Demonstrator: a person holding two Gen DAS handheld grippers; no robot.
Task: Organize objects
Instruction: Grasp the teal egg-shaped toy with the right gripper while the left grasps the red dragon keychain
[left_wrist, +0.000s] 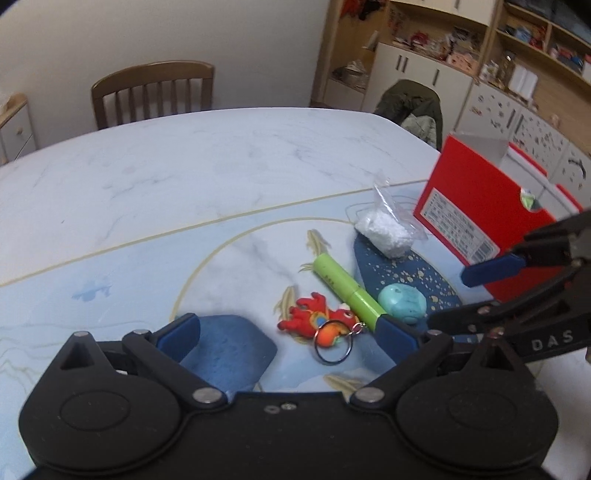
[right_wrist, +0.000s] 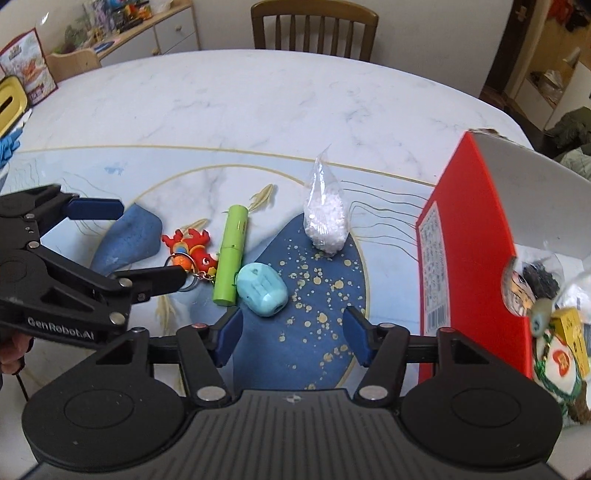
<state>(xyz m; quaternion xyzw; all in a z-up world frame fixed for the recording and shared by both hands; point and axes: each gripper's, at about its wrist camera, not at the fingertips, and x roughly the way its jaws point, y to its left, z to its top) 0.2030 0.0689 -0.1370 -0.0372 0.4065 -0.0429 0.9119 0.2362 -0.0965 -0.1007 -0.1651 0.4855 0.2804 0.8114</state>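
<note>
A: Left wrist view. Left gripper (left_wrist: 290, 332) jaws spread wide, nothing held. Between and ahead of its blue pads: one red dragon keychain (left_wrist: 317, 320), one green tube (left_wrist: 347, 295), one turquoise stone (left_wrist: 402, 301), one clear bag of white granules (left_wrist: 386, 229). Four loose items on the table (left_wrist: 184, 177).

B: Box?

A: One red box (left_wrist: 476, 210) standing at the right, printed label and barcode on its end — text too small to read. Right gripper (left_wrist: 461, 295) comes in from the right, also wide open and empty; "DAS" is readable on its body. Its lower finger sits just beside the stone.

B: Right wrist view?

A: Same four: keychain (right_wrist: 190, 249), tube (right_wrist: 232, 254), stone (right_wrist: 262, 290), bag (right_wrist: 327, 221). Tube and stone touch; keychain lies just left of the tube. Right gripper (right_wrist: 291, 334) open wide, empty, stone just ahead of its left pad. Left gripper (right_wrist: 129, 243) is at the left, marked "GenRobot.AI", jaws apart, lower finger over the keyring.

B: Room to move?

A: Box (right_wrist: 469, 236) is open on top and already holds several small things. Far half of the table (right_wrist: 258, 103) is bare; one wooden chair (right_wrist: 314, 26) stands behind it. Bag lies well apart from the other three.
</note>
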